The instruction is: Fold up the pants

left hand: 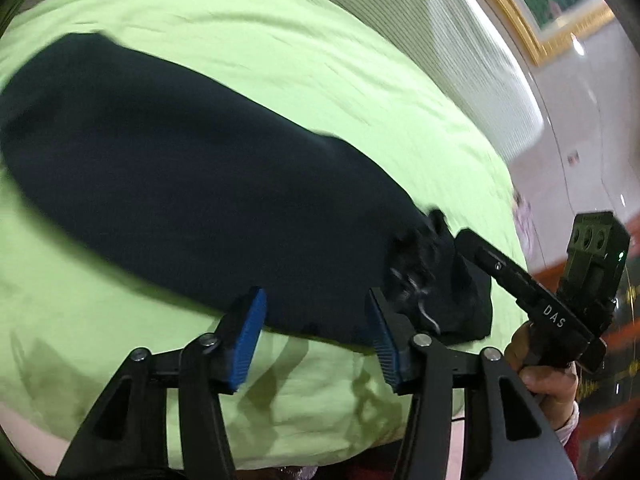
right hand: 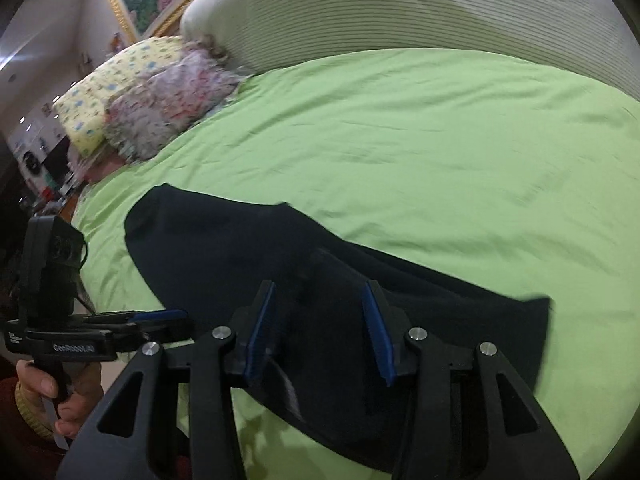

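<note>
Pants (left hand: 192,184) lie on green sheet (left hand: 320,80); left hand-held gripper (left hand: 316,340) released; right hand-held gripper (right hand: 320,332) released.

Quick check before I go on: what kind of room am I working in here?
Most likely a home bedroom: the dark pants lie on a green bedsheet, patterned pillows sit at the head, and a gold-framed picture hangs on the wall.

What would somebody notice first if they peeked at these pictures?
The long dark navy cloth pants stand out first, lying flat across the bright lime green bedsheet. Next come the blue-padded black grippers, left and right, both open just above the near edge of the pants. Flowery pillows sit piled at the bed's far left end.
</note>
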`<state>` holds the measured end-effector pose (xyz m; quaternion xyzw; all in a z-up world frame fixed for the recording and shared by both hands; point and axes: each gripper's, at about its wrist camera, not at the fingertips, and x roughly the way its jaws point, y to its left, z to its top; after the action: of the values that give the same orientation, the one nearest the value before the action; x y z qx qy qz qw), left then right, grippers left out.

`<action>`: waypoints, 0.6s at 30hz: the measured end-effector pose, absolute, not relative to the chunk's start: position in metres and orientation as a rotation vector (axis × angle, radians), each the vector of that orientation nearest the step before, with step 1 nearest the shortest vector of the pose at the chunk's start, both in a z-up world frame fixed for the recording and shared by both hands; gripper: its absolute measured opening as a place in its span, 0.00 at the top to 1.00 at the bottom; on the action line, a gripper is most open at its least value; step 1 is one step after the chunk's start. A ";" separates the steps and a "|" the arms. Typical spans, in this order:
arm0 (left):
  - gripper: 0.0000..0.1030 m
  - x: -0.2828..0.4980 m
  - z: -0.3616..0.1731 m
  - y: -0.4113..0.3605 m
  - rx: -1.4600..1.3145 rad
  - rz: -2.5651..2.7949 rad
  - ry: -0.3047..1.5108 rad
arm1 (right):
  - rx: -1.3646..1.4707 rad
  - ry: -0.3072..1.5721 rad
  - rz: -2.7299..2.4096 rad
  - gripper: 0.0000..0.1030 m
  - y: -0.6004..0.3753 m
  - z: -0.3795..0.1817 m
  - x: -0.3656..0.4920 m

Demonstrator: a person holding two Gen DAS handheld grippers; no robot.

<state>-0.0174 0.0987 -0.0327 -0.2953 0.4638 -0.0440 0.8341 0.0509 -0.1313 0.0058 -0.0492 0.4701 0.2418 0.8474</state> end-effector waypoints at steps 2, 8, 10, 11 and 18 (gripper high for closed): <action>0.47 -0.029 -0.030 0.117 -0.652 -0.047 0.959 | -0.122 0.999 0.554 0.55 -0.110 0.002 0.059; 0.42 -0.058 -0.028 0.167 -0.726 0.073 0.909 | -0.173 1.028 0.654 0.55 -0.070 -0.008 0.065; 0.42 -0.063 -0.028 0.179 -0.752 0.102 0.897 | -0.192 1.039 0.688 0.55 -0.052 -0.012 0.069; 0.42 -0.066 -0.027 0.186 -0.764 0.113 0.888 | -0.200 1.044 0.701 0.55 -0.049 -0.013 0.071; 0.37 -0.083 -0.031 0.236 -0.839 0.222 0.859 | -0.253 1.076 0.788 0.55 -0.005 -0.023 0.084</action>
<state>-0.0829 0.2359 -0.0307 -0.3941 0.4031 0.1041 0.8194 0.0843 -0.0052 -0.0226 -0.1170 0.4975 0.3647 0.7784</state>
